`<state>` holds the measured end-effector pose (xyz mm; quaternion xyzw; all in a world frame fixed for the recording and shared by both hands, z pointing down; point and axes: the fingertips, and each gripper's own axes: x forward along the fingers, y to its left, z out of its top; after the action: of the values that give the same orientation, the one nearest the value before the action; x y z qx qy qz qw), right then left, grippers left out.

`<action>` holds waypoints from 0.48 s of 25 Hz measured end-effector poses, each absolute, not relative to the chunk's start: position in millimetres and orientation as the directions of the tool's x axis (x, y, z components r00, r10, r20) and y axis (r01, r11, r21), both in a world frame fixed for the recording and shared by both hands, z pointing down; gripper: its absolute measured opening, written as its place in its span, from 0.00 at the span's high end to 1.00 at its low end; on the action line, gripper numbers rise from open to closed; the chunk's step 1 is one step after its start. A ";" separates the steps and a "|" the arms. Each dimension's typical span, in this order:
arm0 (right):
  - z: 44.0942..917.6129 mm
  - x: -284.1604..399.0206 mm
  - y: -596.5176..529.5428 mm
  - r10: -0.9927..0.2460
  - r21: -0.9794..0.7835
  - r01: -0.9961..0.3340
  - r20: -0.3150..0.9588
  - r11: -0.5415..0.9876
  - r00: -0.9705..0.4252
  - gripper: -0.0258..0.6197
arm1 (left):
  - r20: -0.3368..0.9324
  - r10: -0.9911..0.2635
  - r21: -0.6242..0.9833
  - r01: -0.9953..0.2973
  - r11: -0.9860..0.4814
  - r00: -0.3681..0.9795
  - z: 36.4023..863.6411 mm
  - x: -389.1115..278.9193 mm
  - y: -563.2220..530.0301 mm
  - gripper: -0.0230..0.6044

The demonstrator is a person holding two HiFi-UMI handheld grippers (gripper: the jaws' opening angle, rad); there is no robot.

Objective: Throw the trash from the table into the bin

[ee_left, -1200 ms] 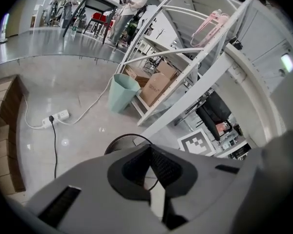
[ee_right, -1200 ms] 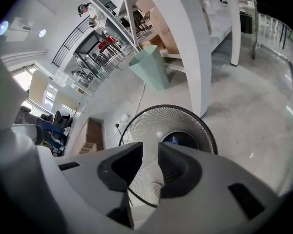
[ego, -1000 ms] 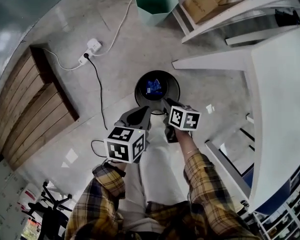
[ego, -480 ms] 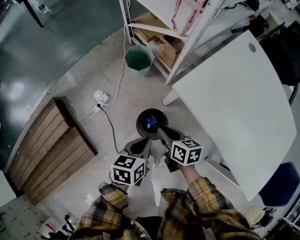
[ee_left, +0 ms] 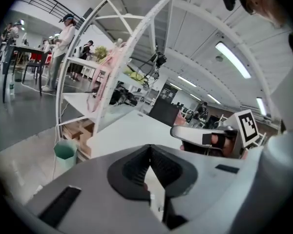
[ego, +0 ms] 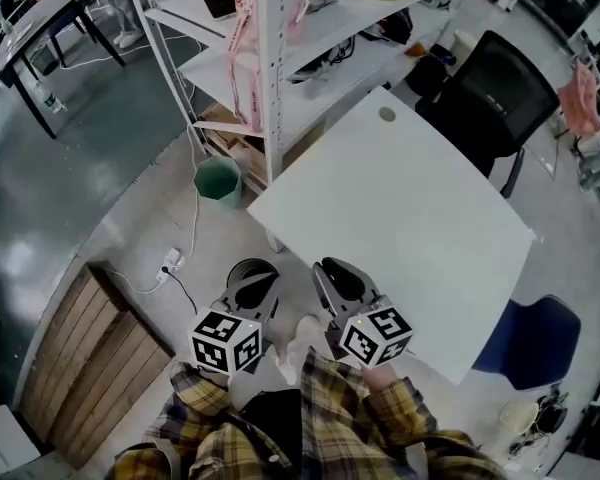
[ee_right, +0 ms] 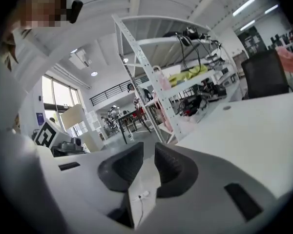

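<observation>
The white table (ego: 400, 218) fills the middle right of the head view, and I see only a small round grommet (ego: 384, 114) on it. The black bin (ego: 242, 268) stands on the floor by the table's near corner, mostly hidden behind my left gripper (ego: 260, 281). That gripper is raised and shut, its jaw tips touching with nothing between them (ee_left: 149, 149). My right gripper (ego: 326, 268) is held beside it at the table's near edge. Its jaws (ee_right: 147, 152) are narrowly apart and closing on nothing.
A white shelf rack (ego: 270, 58) with boxes stands behind the table, with a green bin (ego: 218, 179) at its foot. A black office chair (ego: 490, 98) and a blue chair (ego: 535, 343) flank the table. A wooden pallet (ego: 90, 358) and a power strip (ego: 168, 264) lie at the left.
Both grippers rose from just over the black bin to table height. My view swung up from the bin, which showed blue trash inside, to the table and shelves.
</observation>
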<state>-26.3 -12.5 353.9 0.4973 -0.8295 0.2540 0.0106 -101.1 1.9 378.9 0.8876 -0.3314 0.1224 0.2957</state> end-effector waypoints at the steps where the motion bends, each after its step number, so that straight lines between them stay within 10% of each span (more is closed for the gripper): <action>1: 339.9 -10.4 -5.6 -0.837 -0.377 -0.847 0.256 0.375 -0.484 0.86 | 0.392 -0.497 0.439 -0.632 -0.639 0.774 365.6 -79.9 4.7 0.95; 12: 244.1 118.8 85.4 -0.958 -0.191 -0.954 0.126 0.233 -0.259 0.94 | 0.193 -0.250 0.303 -0.300 -0.905 0.949 254.0 82.0 76.6 0.95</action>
<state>118.8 85.4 244.1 0.6087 -0.7850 0.1147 -0.0085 82.0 76.6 254.0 0.9730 -0.1413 0.0749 0.1665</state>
